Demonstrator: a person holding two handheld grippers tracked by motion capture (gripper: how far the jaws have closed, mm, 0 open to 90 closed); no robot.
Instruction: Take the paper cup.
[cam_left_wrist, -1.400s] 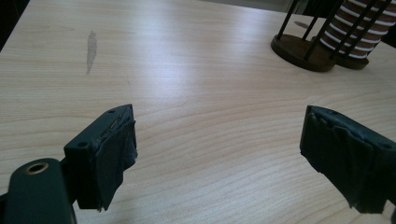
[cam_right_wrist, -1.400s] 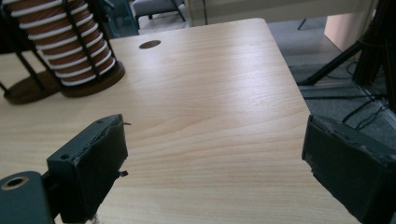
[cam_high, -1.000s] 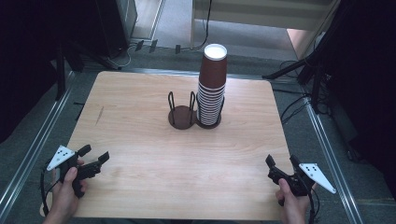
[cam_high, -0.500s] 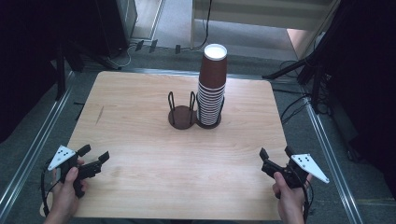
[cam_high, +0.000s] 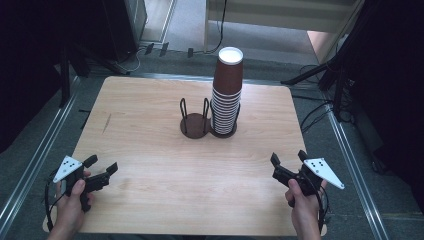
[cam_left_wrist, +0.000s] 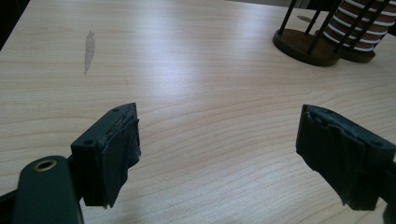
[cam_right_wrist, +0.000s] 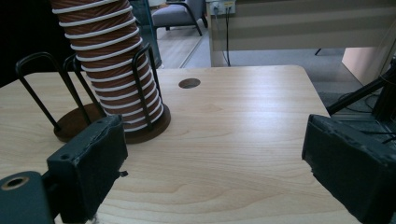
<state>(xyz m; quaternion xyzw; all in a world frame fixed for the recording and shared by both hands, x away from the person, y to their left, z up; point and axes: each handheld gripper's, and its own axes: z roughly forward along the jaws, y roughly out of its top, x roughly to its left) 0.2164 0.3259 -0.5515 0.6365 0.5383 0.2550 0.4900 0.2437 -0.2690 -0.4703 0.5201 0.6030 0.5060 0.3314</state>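
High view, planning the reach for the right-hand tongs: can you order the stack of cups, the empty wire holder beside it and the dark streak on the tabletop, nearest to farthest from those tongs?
From the right tongs:
1. Stack of cups, in its wire holder at the table's middle, far side.
2. Empty wire holder, touching the stack's holder on its left.
3. Dark streak, far over on the table's left part.

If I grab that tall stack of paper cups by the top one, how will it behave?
The stack of cups is tall and narrow, so it may sway or tip. The top cup probably slides off alone, since the cups are only nested. Paper walls likely dent under a hard squeeze. The wire holder around its base should steady the lower cups.
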